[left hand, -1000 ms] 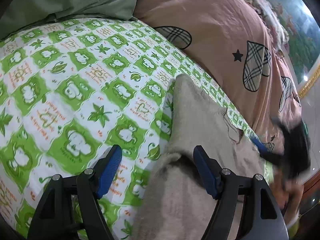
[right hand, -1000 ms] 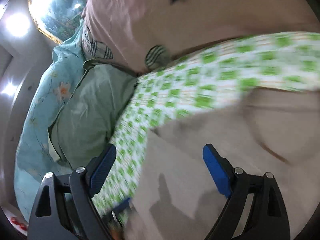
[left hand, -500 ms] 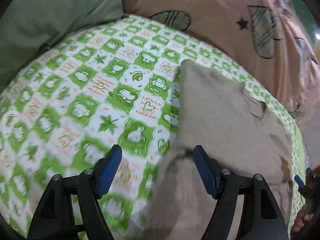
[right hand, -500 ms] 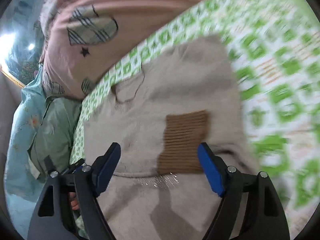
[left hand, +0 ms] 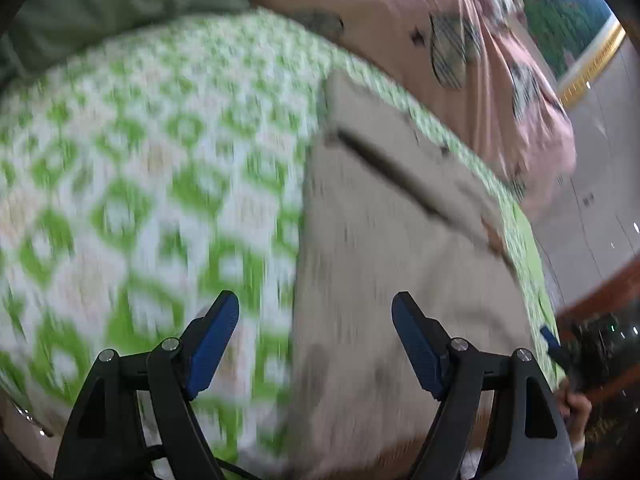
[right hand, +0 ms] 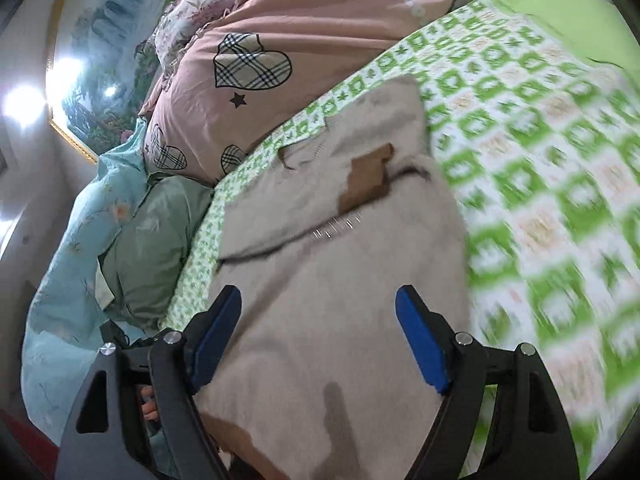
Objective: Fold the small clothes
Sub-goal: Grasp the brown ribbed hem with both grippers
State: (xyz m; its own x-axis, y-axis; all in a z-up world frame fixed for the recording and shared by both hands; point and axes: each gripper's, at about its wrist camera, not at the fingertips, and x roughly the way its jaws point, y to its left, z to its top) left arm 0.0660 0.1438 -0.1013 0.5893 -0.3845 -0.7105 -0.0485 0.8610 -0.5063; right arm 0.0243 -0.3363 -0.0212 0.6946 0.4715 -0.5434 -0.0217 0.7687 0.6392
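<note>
A small beige knit sweater (left hand: 392,248) lies flat on the green-and-white patterned bedsheet (left hand: 132,184), one sleeve folded across its body. In the right wrist view the sweater (right hand: 328,280) shows a brown ribbed cuff (right hand: 368,178). My left gripper (left hand: 314,312) hovers over the sweater's left edge; its jaws are opening and hold nothing. My right gripper (right hand: 318,308) hangs above the sweater's lower body, open, with nothing between its blue pads (right hand: 420,340). The right gripper's tip (left hand: 554,344) and a hand (left hand: 574,404) show at the far right of the left wrist view.
A pink quilt (right hand: 256,60) with plaid hearts is heaped along the far side of the bed. A grey-green pillow (left hand: 132,0) and light blue bedding (right hand: 72,240) lie beside the sheet. A framed picture (left hand: 568,20) hangs on the wall.
Both grippers have pulled back along the sweater toward its hem, so more of it shows. A sleeve with the brown cuff now lies folded over the body.
</note>
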